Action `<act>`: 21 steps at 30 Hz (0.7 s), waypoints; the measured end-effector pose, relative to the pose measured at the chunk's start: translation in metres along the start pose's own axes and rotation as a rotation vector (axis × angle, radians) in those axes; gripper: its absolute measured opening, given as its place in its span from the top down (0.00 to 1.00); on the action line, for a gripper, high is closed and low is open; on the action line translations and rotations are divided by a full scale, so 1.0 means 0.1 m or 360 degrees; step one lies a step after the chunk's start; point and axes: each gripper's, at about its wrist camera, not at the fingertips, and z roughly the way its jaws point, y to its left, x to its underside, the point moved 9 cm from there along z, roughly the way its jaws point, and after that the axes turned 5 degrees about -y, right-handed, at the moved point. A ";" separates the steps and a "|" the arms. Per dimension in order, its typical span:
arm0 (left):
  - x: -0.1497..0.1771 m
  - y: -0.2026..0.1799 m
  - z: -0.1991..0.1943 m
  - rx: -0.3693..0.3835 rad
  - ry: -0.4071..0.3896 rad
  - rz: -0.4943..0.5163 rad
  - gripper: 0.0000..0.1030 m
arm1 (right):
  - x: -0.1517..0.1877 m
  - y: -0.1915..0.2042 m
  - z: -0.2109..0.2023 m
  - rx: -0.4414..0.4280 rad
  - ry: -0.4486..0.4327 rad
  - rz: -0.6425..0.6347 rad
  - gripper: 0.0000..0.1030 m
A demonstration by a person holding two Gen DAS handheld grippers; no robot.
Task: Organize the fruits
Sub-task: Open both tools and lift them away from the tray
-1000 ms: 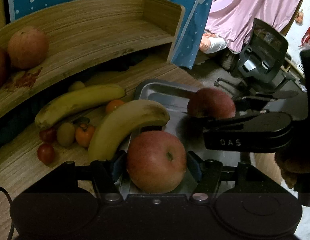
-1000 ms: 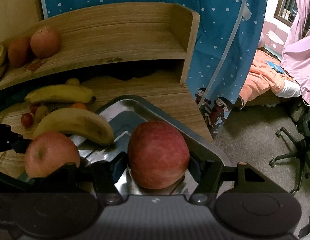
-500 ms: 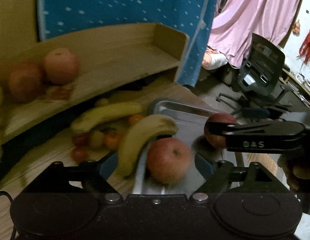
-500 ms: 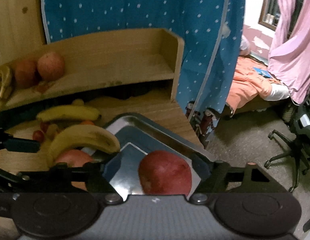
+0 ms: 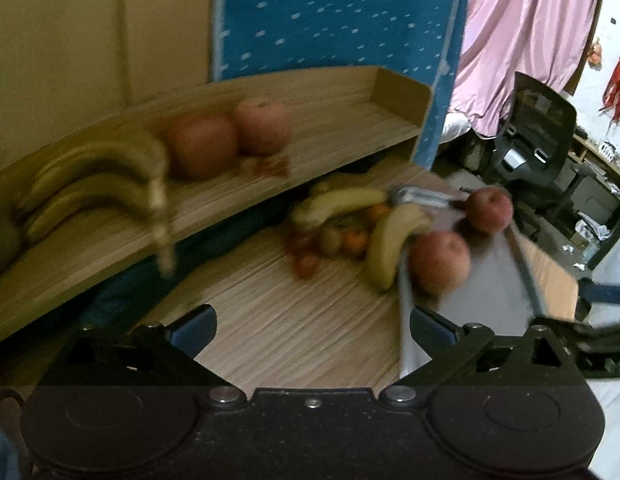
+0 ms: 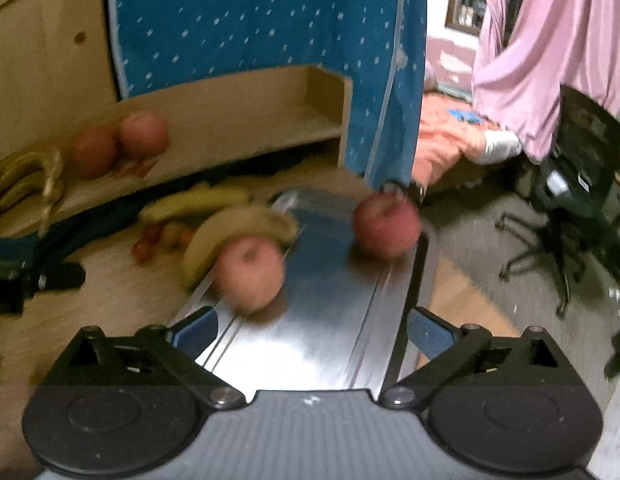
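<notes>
both claws, the left gripper (image 5: pixel 312 326) and right gripper (image 6: pixel 312 326), hang released and empty near the metal tray (image 6: pixel 330 320); two apples (image 6: pixel 249 276) (image 6: pixel 386 226) sit in the tray, a banana (image 6: pixel 233 232) across its rim.

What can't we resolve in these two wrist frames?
- Small fruits, left wrist: motion blur and the bananas in front; count and type unclear.
- Shelf bananas, right wrist: cut by the left edge, blurred.
- Tray near end, right wrist: hidden under the right tongs.
- Left tongs: open; blurred tabletop beyond.
</notes>
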 end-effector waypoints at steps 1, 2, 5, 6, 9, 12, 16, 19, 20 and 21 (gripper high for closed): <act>0.05 0.07 -0.04 -0.0008 0.0012 -0.0006 0.01 | 0.08 0.05 -0.05 0.0006 0.0027 0.0013 0.00; 0.10 0.13 -0.07 -0.0015 0.0023 -0.0012 0.01 | 0.18 0.11 -0.10 0.0013 0.0064 0.0035 0.00; 0.26 0.29 -0.15 -0.0033 0.0063 -0.0029 0.01 | 0.40 0.22 -0.21 0.0031 0.0163 0.0118 0.00; 0.30 0.33 -0.16 -0.0038 0.0076 -0.0033 0.01 | 0.47 0.25 -0.24 0.0036 0.0193 0.0144 0.00; 0.43 0.42 -0.17 -0.0064 0.0120 -0.0052 0.01 | 0.63 0.31 -0.30 0.0042 0.0262 0.0193 0.00; 0.51 0.50 -0.19 -0.0093 0.0158 -0.0070 0.01 | 0.71 0.39 -0.33 0.0042 0.0310 0.0210 0.00; 0.55 0.56 -0.22 -0.0121 0.0176 -0.0077 0.01 | 0.74 0.50 -0.30 0.0014 0.0363 0.0211 0.00; 0.55 0.59 -0.24 -0.0151 0.0179 -0.0091 0.01 | 0.73 0.60 -0.25 -0.0032 0.0391 0.0193 0.00; 0.55 0.60 -0.24 -0.0162 0.0179 -0.0095 0.01 | 0.71 0.63 -0.23 -0.0045 0.0397 0.0182 0.00; 0.55 0.62 -0.25 -0.0173 0.0177 -0.0102 0.01 | 0.70 0.66 -0.21 -0.0057 0.0403 0.0169 0.00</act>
